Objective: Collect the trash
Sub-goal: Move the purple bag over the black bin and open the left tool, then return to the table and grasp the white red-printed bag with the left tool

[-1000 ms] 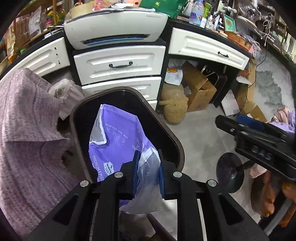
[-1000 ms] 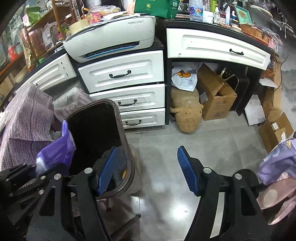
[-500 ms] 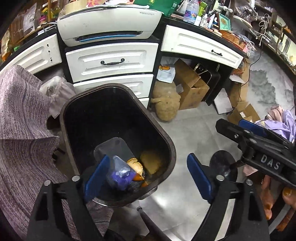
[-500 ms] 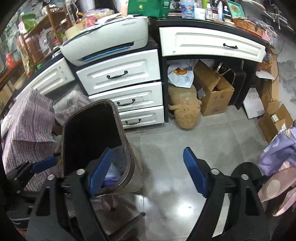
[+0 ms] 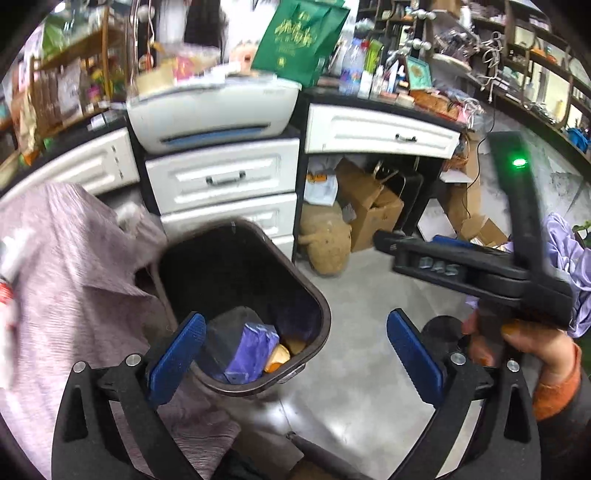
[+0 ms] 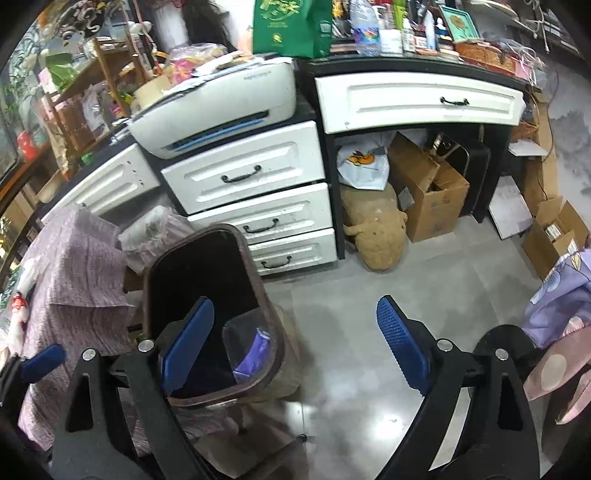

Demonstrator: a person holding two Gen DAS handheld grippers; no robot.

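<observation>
Raised letters reading "DAS" are seen on the black body of the right gripper [image 5: 439,267] in the left wrist view, while the gold print on the green bag [image 6: 291,27] cannot be read.

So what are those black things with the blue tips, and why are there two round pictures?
They are tongs that a person squeezes by hand, one in each hand. Each has a small camera that looks along its two fingers, so you get two round pictures. One shows the left tongs, the other the right tongs. In the left picture you can also see the person's hand gripping the right tongs. Both tongs have just been opening and now hold nothing. Below them a dark bin stands on the grey floor. Inside it lies a purple bag with other rubbish. Behind stand white drawers and a printer on top.
</observation>
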